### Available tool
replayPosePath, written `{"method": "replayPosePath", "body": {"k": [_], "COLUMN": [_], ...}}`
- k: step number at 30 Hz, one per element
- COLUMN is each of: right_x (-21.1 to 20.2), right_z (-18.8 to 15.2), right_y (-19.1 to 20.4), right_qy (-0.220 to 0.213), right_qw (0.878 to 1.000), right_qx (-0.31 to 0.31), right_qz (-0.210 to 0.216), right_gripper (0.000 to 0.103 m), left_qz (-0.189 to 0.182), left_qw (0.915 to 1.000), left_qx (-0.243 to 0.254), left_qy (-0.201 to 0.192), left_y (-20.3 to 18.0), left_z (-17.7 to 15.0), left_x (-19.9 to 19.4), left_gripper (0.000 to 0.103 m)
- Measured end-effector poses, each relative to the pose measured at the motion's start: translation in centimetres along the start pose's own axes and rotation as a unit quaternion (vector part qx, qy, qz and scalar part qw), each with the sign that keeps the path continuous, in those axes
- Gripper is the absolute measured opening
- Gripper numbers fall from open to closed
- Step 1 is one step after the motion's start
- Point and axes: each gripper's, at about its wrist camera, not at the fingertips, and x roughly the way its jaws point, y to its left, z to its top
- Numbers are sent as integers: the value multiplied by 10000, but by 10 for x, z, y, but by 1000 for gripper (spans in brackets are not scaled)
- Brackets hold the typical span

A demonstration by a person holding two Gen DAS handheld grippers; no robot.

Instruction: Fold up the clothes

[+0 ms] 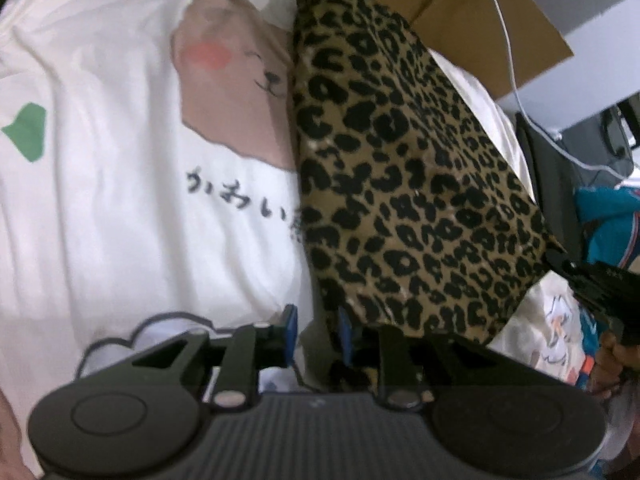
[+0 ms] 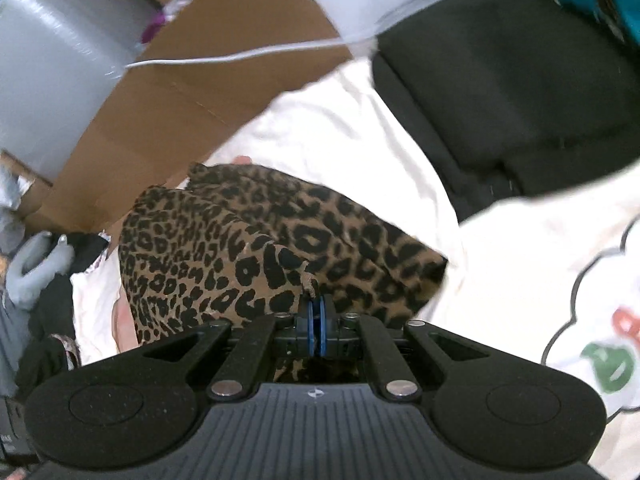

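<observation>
- Left wrist view: leopard-print garment [image 1: 400,160] lies as a long folded strip over a white printed sheet [image 1: 100,200] with a bear picture — far end up by the cardboard box [image 1: 500,20], near end at the left gripper [image 1: 316,336].
- Left gripper's blue pads stand apart; the cloth's near edge drapes over the right-hand pad and linkage, the other pad is clear of it with sheet showing in the gap. No pinch here, as far as I can see.
- Right gripper [image 1: 576,276] shows at the right edge of this view, nipping the garment's corner, with part of a hand below it.
- Right wrist view: right gripper [image 2: 317,320] has its pads together, clamped on a small tab of the garment's edge; the rest of the leopard-print garment [image 2: 256,248] bunches ahead of it on the white sheet [image 2: 500,280]. Black cushion [image 2: 500,80] beyond, a white cable [image 2: 240,56] across the box.
- Handling, my read: thin, light, floppy fabric — no stiffness, sags and creases wherever unsupported, likely slides easily on the smooth sheet. Not fragile.
- Where to hold: pinch corners or the hem edge, one per gripper, kept taut between them; a mid-cloth grab would likely just bunch it. The right's bite looks shallow — could slip.
</observation>
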Motion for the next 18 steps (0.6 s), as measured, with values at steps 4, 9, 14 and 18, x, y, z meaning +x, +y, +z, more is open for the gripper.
{"method": "replayPosePath", "body": {"k": [4,9,14,18], "right_x": [14,19,21,28], "right_z": [-6,-5,-5,-6], "right_y": [-11,-8,-15,-15], "right_qy": [145,320,142,72], "right_qw": [9998,9991,9998,9999], "right_qx": [162,-258,-53,74], "right_qz": [-5,-47,-135,-76], "right_gripper": [6,42,42,42], "left_qz": [-141,-187,-165,-127], "left_qw": [9995,9983,9983,9987], "left_qx": [225,294,241,247], "left_qy": [193,460,509,433], "left_y": [-2,0,1,-5], "left_z": [-4,-2,-2,-4], "left_x": [0,5,6,7], "left_gripper": [30,30,30,30]}}
